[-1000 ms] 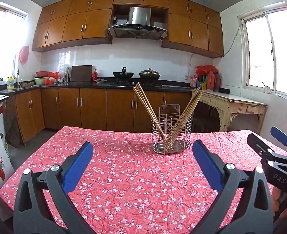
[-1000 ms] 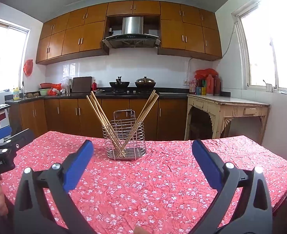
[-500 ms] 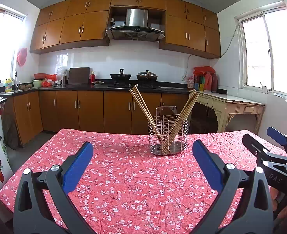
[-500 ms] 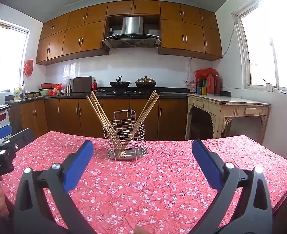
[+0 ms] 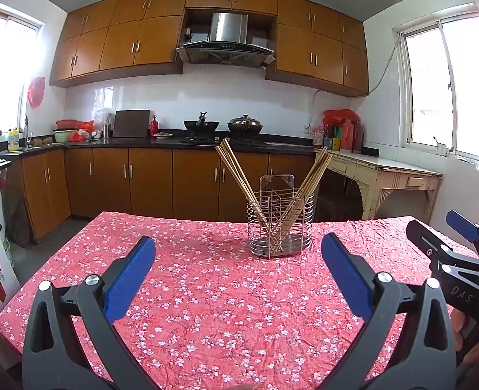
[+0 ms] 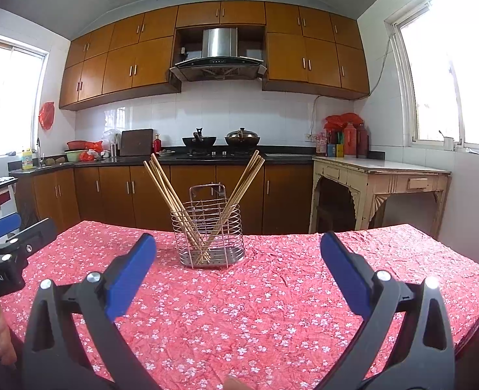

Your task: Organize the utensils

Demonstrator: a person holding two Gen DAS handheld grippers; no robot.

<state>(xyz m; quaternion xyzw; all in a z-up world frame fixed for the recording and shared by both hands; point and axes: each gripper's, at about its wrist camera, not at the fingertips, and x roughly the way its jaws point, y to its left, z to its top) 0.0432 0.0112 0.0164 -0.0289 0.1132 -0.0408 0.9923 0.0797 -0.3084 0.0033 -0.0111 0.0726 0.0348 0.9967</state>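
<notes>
A wire utensil holder [image 5: 280, 224] [image 6: 208, 232] stands upright on the red floral tablecloth [image 5: 213, 292] [image 6: 255, 302], near the table's far edge. Several wooden chopsticks [image 5: 239, 175] [image 6: 164, 185] lean left in it, and a second bundle of chopsticks [image 5: 311, 178] [image 6: 244, 178] leans right. My left gripper [image 5: 238, 266] is open and empty, well short of the holder. My right gripper [image 6: 238, 265] is also open and empty, at a similar distance. The right gripper [image 5: 457, 243] shows at the right edge of the left wrist view, and the left gripper [image 6: 8, 237] shows at the left edge of the right wrist view.
Behind the table run brown kitchen cabinets [image 5: 142, 185] with a stove, two pots [image 6: 220, 139] and a range hood. A pale wooden side table [image 6: 379, 178] stands at the right under a window. The tablecloth drops off at the left and right table edges.
Both grippers have risen and tilted slightly, so the holder sits a little lower in each view. Both stay open and empty.
</notes>
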